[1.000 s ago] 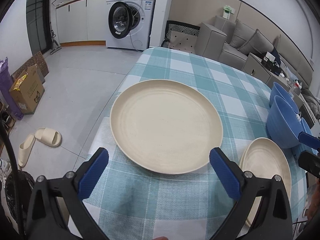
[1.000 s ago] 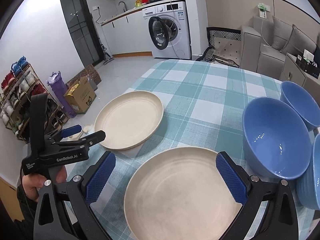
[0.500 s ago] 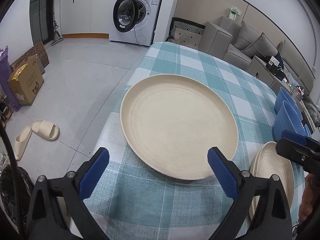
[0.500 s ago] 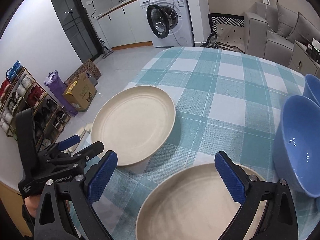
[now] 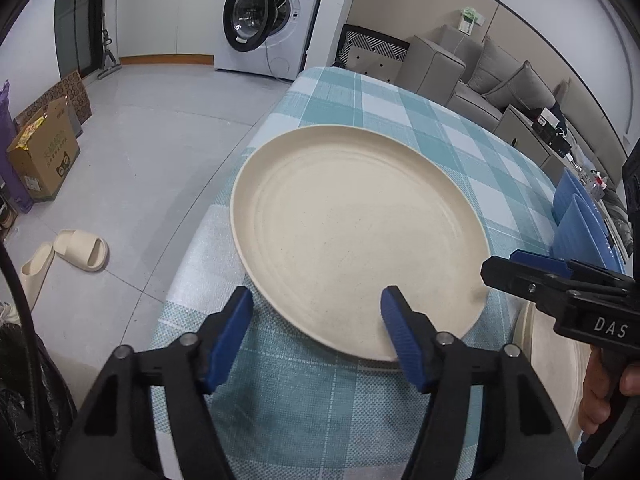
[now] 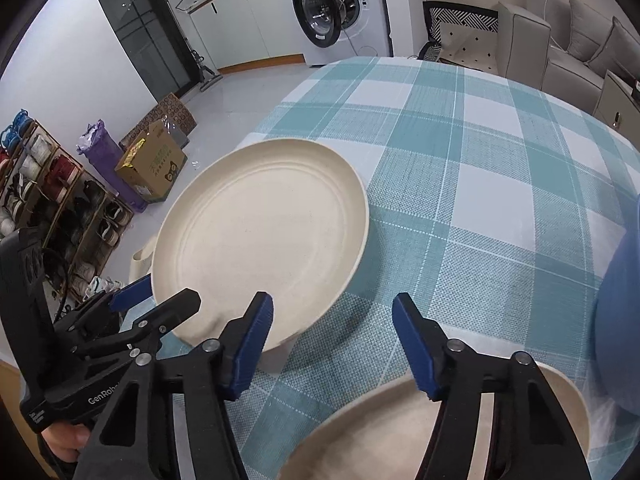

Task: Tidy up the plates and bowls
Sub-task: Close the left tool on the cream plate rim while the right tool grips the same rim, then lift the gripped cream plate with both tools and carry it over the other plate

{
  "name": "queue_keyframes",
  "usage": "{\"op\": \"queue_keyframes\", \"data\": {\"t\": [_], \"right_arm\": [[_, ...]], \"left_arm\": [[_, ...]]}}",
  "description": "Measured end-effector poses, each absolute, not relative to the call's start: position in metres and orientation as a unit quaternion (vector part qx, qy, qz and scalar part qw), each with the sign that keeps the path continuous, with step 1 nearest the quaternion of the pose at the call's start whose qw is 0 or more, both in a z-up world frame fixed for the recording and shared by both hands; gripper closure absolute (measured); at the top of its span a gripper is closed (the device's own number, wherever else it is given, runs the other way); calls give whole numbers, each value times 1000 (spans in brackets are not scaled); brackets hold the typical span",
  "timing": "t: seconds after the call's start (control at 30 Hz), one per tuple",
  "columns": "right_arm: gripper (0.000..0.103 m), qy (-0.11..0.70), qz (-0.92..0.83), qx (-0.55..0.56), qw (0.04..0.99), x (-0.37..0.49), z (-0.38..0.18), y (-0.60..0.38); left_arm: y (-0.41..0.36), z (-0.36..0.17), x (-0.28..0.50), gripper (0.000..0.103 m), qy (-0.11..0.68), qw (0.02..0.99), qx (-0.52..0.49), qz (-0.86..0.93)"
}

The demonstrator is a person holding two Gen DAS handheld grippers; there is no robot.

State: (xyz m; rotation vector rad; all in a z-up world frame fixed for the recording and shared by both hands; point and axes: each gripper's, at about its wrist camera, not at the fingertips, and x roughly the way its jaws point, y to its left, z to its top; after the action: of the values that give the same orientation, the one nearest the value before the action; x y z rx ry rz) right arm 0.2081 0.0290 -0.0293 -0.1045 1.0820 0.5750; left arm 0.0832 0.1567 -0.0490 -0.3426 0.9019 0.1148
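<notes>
A large cream plate (image 5: 356, 232) lies near the left edge of the checked table; it also shows in the right wrist view (image 6: 260, 236). My left gripper (image 5: 316, 312) is open, its fingers straddling the plate's near rim. A second cream plate (image 6: 400, 440) lies close under my right gripper (image 6: 332, 320), which is open above that plate's far rim; this plate shows as a sliver in the left wrist view (image 5: 548, 364). Blue bowls (image 5: 580, 220) stand at the right; one edge shows in the right wrist view (image 6: 620, 320).
The teal checked tablecloth (image 6: 480, 184) covers the table, whose left edge drops to the floor (image 5: 140, 152). Slippers (image 5: 80, 248), a cardboard box (image 5: 44, 152) and a shoe rack (image 6: 48, 200) stand on the floor. A washing machine (image 5: 272, 12) and sofa (image 5: 500, 80) are behind.
Both grippers have moved down and forward toward the plates' near rims. Both pairs of jaws have narrowed but remain open. The plates and bowls have not moved.
</notes>
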Motion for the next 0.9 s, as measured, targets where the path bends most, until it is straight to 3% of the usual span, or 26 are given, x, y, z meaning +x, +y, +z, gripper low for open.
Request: {"op": "queue_keyframes", "data": {"t": [0.17, 0.3, 0.43, 0.67, 0.9], "right_arm": [[47, 514, 272, -51, 812, 212, -38, 35], [47, 517, 275, -56, 809, 212, -41, 39], [48, 520, 276, -58, 806, 212, -44, 42], [72, 506, 273, -89, 814, 205, -45, 50], [73, 496, 270, -97, 819, 202, -44, 50]], "left_arm": [[157, -52, 83, 47, 436, 883, -165, 58], [155, -53, 83, 56, 433, 886, -154, 63], [156, -53, 82, 57, 432, 887, -152, 65], [155, -54, 82, 60, 427, 890, -145, 68], [158, -54, 82, 64, 425, 890, -150, 69]]}}
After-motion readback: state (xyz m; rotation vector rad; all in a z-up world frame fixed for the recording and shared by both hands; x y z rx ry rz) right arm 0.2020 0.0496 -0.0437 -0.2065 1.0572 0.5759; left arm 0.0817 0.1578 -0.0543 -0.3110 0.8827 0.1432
